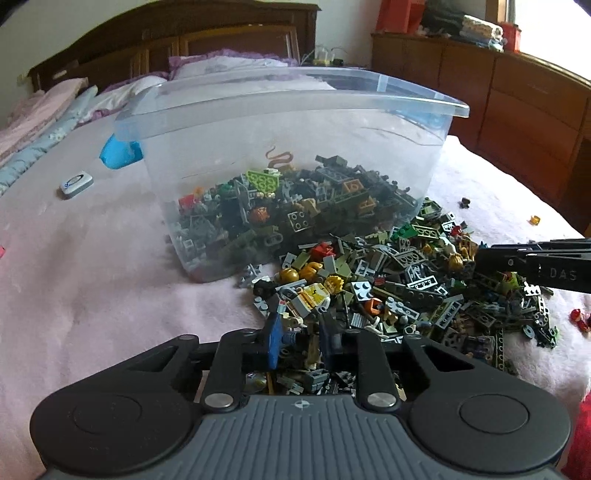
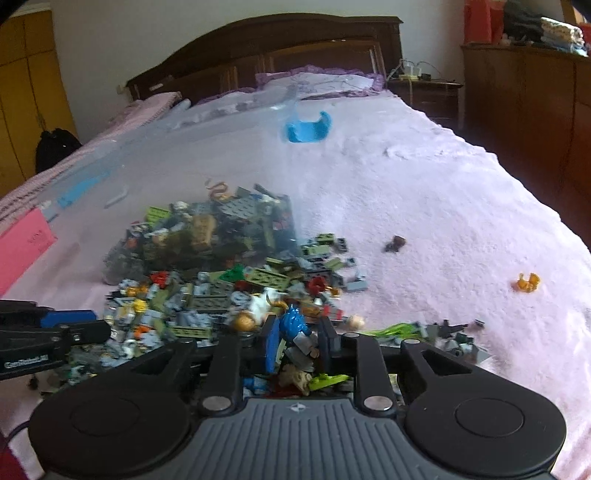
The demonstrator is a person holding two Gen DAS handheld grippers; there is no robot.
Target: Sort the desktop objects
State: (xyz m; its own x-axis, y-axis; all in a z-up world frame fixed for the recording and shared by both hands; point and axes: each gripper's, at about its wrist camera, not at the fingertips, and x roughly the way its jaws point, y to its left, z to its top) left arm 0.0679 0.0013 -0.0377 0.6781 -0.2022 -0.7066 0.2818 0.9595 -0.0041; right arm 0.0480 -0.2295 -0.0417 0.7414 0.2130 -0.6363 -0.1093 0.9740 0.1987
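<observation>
So both tongs were nearly closed: right tongs [image 2: 297, 341] on a blue-haired figure [image 2: 295, 325], left tongs [image 1: 297, 341] in the pile [image 1: 388, 280], catch unclear; you needed one piece only.

I looked across a bed spread with a pale pink fleecy blanket [image 2: 424, 206] toward a dark carved wooden headboard [image 2: 280, 44] against a plain white wall [image 2: 147, 33], with reddish-brown wooden cabinets [image 1: 509, 107] beside a bright window [image 1: 554, 26].

Bin [image 2: 207, 110] blurred; right gripper [image 1: 480, 258] cut off.
</observation>
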